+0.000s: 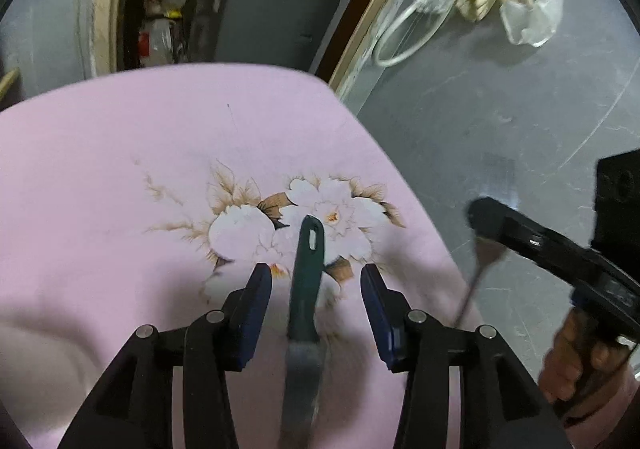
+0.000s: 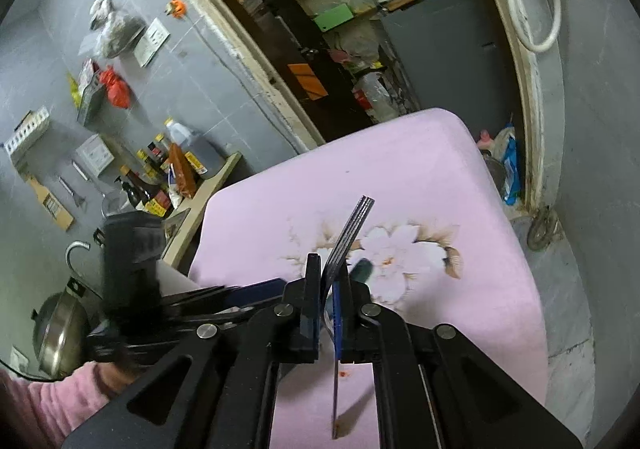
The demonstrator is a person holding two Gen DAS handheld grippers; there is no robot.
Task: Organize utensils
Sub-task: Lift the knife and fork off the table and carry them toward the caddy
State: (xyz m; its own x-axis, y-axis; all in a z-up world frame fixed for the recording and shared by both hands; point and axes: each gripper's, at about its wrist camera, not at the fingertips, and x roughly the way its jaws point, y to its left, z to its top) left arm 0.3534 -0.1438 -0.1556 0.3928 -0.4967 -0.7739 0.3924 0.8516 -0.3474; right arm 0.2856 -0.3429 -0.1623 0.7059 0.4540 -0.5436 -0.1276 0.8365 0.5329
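Left gripper (image 1: 316,307) spread above the pink floral cloth (image 1: 120,177), pads clear on both sides of the green-handled knife (image 1: 306,289), which lies between them with handle pointing far and blade pointing near; no contact visible, knife resting on the cloth near the white flower print. Right gripper (image 2: 329,291) pressed together, pinching a fork (image 2: 352,233) by its stem, tines tilted up and far over the same flower print, handle hanging down below the jaws. Likely step in hand: setting the knife down and bringing the fork beside it. To do this well: lift the left gripper straight off so neither pad nudges the green handle; lower the fork until its handle rests flat on the cloth before releasing; lay it just beside the knife and parallel to it, ends pointing the same way; keep the 2 grippers from crossing, since the right gripper already appears at the right edge of the left wrist view, blurred. Risk as judged: a fork released from a tilt could bounce or roll onto the knife. Writing: bottles and boxes on the far left shelf (image 2: 208,185) carry labels, but too small and blurred to read; no brand legible anywhere.
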